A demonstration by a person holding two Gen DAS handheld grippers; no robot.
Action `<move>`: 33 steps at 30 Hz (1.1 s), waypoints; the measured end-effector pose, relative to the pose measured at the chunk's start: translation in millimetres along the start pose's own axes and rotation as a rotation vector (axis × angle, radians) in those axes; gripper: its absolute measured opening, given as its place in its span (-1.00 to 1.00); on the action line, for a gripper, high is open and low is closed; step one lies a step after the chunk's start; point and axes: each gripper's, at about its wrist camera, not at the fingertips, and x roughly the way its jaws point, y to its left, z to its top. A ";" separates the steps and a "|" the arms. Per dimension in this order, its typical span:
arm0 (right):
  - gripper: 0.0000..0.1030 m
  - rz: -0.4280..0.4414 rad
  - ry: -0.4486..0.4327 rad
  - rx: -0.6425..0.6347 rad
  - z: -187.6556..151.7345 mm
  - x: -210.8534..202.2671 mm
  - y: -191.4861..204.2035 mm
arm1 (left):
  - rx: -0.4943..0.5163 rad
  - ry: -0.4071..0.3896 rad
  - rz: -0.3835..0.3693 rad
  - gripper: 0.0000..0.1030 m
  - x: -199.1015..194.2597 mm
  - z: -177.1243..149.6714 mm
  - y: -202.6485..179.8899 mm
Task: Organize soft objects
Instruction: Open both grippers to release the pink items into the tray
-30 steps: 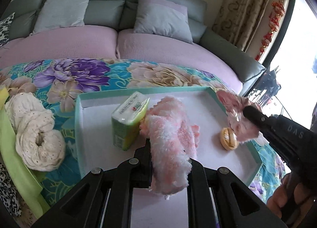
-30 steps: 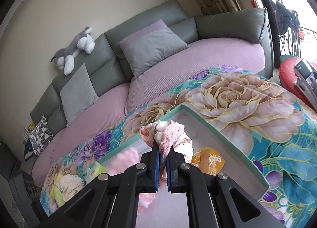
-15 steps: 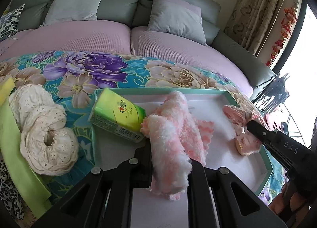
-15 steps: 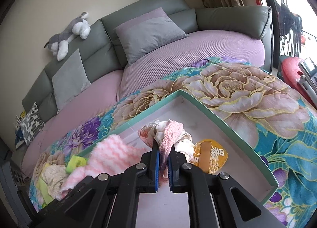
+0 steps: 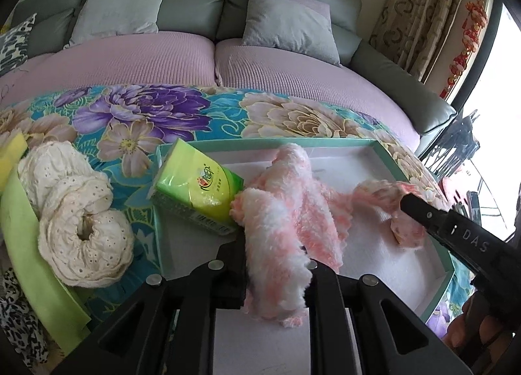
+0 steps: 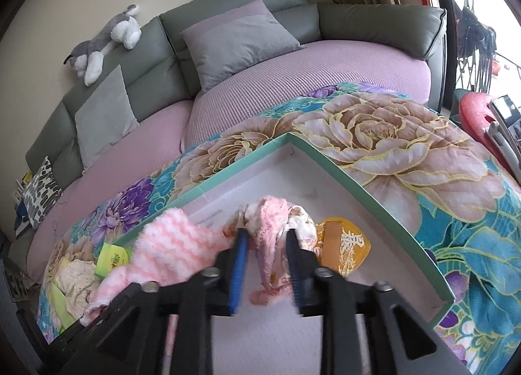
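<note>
Both wrist fisheyes look steeply down, close over the shallow teal-rimmed white tray point(image 5: 384, 150) point(image 6: 329, 160), toward the grey-green sofa point(image 5: 195, 13) point(image 6: 228, 23). Left view faces it squarely; right view looks from the tray's right corner.

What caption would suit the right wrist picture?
Right gripper, jaws just opening, releases a pink lacy cloth into the teal-rimmed tray.

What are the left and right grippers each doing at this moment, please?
Left gripper: shut on the fluffy pink cloth.
Right gripper: jaws have just been opening; the pink lace cloth lies loose between them in the box.
</note>
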 end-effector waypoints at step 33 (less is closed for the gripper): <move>1.00 -0.047 -0.022 -0.065 4.5 -26.3 14.0 | -0.085 -0.142 0.264 0.91 -55.8 12.9 39.8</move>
